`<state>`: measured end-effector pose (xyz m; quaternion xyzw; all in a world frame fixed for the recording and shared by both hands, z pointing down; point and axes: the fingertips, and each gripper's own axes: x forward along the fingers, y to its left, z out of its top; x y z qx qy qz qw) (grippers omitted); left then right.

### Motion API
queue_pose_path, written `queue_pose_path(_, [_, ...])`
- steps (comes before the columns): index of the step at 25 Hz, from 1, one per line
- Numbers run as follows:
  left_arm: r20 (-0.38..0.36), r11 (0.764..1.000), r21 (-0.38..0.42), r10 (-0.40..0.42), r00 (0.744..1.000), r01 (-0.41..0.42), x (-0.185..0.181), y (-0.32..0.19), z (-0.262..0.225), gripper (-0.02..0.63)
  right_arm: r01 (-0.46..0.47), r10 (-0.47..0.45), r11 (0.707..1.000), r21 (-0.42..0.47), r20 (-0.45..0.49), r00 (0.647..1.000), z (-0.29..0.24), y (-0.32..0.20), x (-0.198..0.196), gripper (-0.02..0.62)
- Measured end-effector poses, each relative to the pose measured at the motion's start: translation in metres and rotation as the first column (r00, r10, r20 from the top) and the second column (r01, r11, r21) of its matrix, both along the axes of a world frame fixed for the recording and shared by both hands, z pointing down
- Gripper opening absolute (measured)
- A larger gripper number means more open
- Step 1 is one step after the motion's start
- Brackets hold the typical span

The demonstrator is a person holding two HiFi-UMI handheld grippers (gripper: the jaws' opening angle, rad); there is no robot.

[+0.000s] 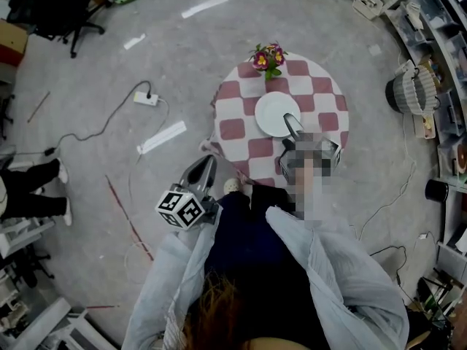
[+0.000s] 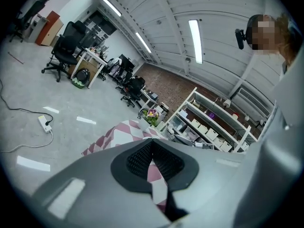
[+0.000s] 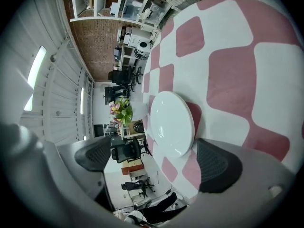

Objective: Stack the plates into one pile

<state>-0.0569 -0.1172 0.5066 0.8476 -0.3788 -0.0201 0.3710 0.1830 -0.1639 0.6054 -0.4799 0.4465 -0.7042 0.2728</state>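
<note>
Right gripper point(image 3: 156, 161) wide open, plate just in front

The white plate point(image 3: 172, 123) lies on the checked table point(image 3: 228, 80), just past the fingertips, with nothing between them. The left gripper point(image 2: 153, 161) is pinched shut on nothing. Best to lift away slowly, I think, so no finger bumps the plate.

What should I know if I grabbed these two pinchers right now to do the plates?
Left gripper: shut, empty, held off the near-left side of the table.
Right gripper: open, holding nothing, at the near edge of the white plates.
Plates: one white pile in the middle of the checked cloth, in front of the flower pot. How many are in it cannot be told.
Done: no loose plate shows elsewhere, so the stack looks finished.
Left: probably just draw the right gripper back.
</note>
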Motion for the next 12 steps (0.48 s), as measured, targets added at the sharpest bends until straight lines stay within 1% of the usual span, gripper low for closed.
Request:
queue_pose_path(2, [-0.004,1.0,0.012,0.003,1.0,-0.003,0.0,0.001,-0.005,-0.002,0.007,-0.007,1.0,-0.018,-0.03,1.0,-0.003,0.005,-0.001,0.586])
queue_pose_path(4, [-0.004,0.999,0.028,0.015,1.0,-0.015,0.001,0.003,-0.011,-0.002,0.022,-0.023,1.0,-0.015,-0.062,0.998,-0.01,0.01,-0.004,0.592])
queue_pose_path(6, [0.003,0.998,0.046,0.033,0.999,-0.034,0.004,0.006,-0.017,-0.002,0.041,-0.039,0.999,0.028,-0.077,0.996,-0.026,0.014,-0.01,0.592])
queue_pose_path(8, [0.011,0.996,0.062,0.06,0.998,-0.061,0.007,0.011,-0.023,-0.002,0.062,-0.055,0.994,0.089,-0.07,0.996,-0.047,0.021,-0.018,0.592])
queue_pose_path(10, [0.021,0.992,0.079,0.098,0.995,-0.1,0.012,0.017,-0.029,0.0,0.079,-0.067,0.987,0.139,-0.094,0.993,-0.062,0.034,-0.02,0.587])
queue_pose_path(11, [0.027,0.989,0.088,0.118,0.993,-0.12,0.014,0.02,-0.032,0.0,0.087,-0.066,0.984,0.154,-0.136,0.988,-0.069,0.042,-0.017,0.567])
queue_pose_path(12, [0.036,0.986,0.096,0.136,0.99,-0.139,0.016,0.022,-0.036,0.002,0.095,-0.061,0.982,0.164,-0.198,0.978,-0.076,0.05,-0.013,0.531])
